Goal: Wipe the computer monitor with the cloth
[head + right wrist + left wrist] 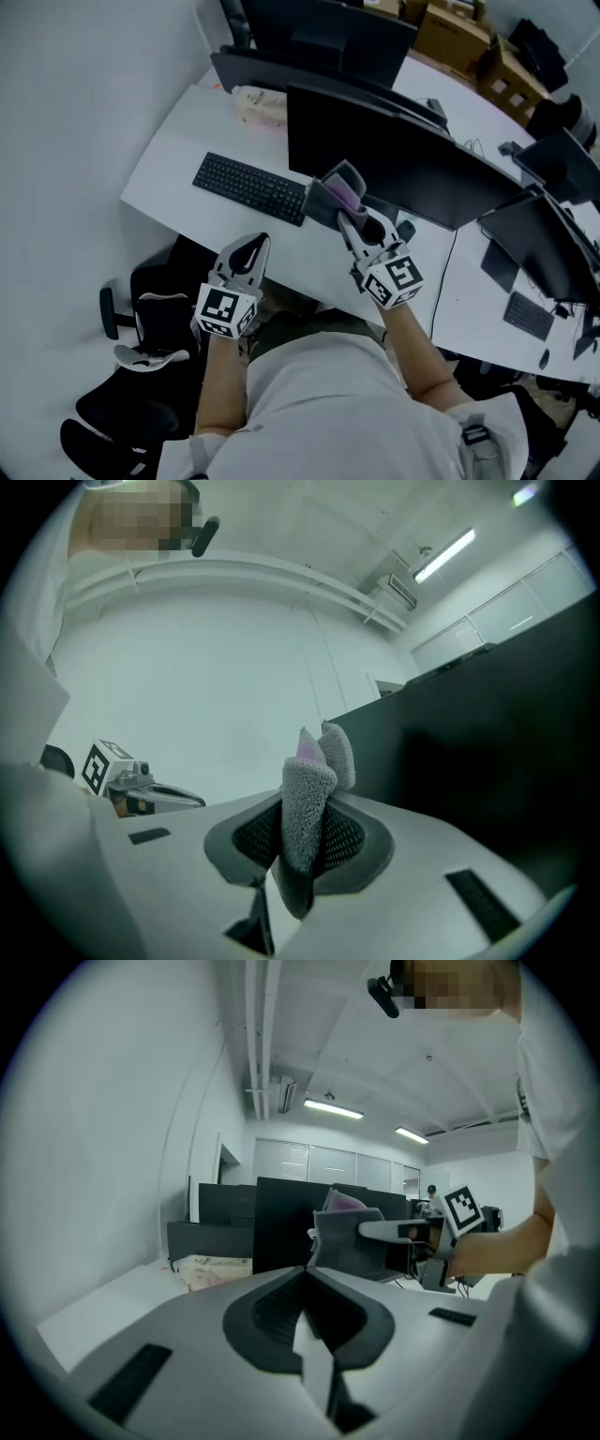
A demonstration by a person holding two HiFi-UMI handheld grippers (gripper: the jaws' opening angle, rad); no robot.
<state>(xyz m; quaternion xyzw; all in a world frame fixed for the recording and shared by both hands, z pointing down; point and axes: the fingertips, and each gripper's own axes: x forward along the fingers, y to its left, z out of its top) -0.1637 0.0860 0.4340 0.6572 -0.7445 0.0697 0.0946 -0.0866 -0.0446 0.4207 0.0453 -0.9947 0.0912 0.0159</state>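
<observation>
Two grippers are showing, one in each hand. The right gripper (298,847) is gripping a folded cloth (306,799) firmly between its jaws. This cloth is grey and fluffy with a purple inner side, and it is standing up above the jaws. It is sitting just at the lower left corner of the black monitor (403,161), whose screen is dark; whether it is touching I cannot tell. The left gripper (305,1277) is hanging lower, jaws together, holding nothing. Left of the cloth, a black keyboard (250,187) is lying on the white desk (178,148).
</observation>
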